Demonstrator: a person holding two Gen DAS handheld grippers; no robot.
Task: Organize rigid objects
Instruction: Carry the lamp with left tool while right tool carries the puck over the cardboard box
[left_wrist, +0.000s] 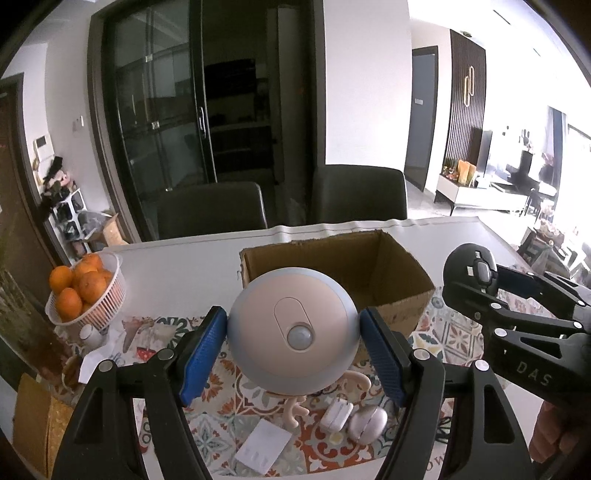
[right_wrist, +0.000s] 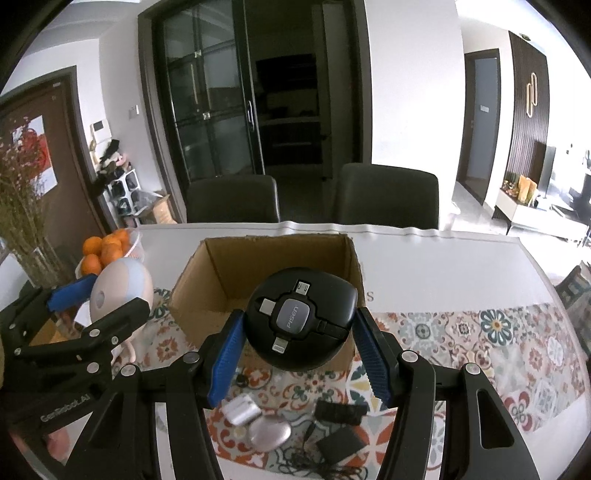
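My left gripper is shut on a round pink-and-grey sensor light, held above the patterned mat, just in front of the open cardboard box. My right gripper is shut on a round black cable hub marked PISEN, also lifted in front of the same box. The right view shows the left gripper with the light at the left. In the left view the black hub appears at the right. The box looks empty where I can see inside.
On the mat below lie a white charger, a silver oval case, a beige antler piece, a white card and dark cables. A basket of oranges stands left. Two dark chairs line the far side.
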